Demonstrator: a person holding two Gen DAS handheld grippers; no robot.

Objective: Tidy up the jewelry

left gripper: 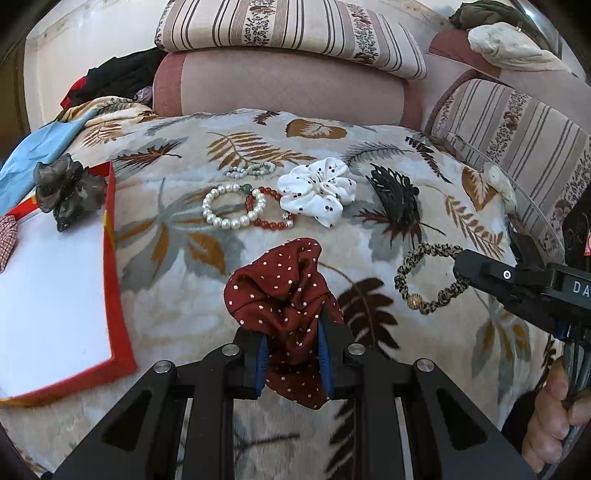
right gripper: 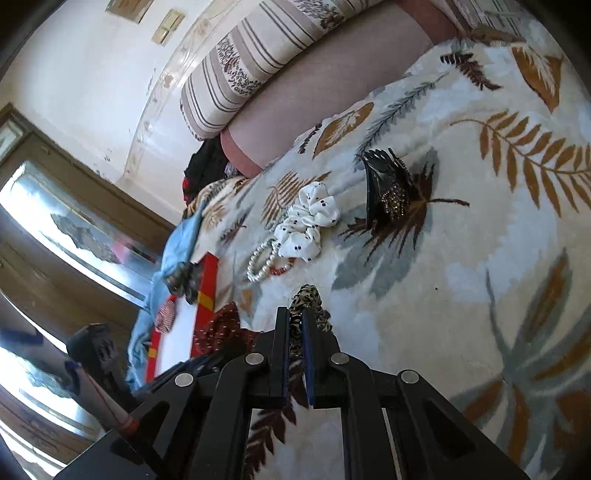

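Note:
My left gripper [left gripper: 293, 332] is shut on a dark red polka-dot scrunchie [left gripper: 284, 284], held just above the leaf-print blanket. My right gripper [right gripper: 295, 314] is shut on a leopard-print hair band [right gripper: 306, 299]; the band also shows in the left wrist view [left gripper: 424, 280], with the right gripper's fingers [left gripper: 476, 269] on its right side. A pearl bracelet [left gripper: 232, 206], a red bead bracelet [left gripper: 269, 210], a small pale bead bracelet [left gripper: 251, 170], a white dotted scrunchie [left gripper: 317, 190] and a black hair claw [left gripper: 395, 192] lie on the blanket beyond.
A white tray with a red rim [left gripper: 114, 258] lies at the left, with a grey sheer scrunchie [left gripper: 64, 190] on its far edge and a checked piece [left gripper: 7, 240] at its left. Striped cushions [left gripper: 288, 29] and a sofa back stand behind. A blue cloth [left gripper: 33, 155] lies far left.

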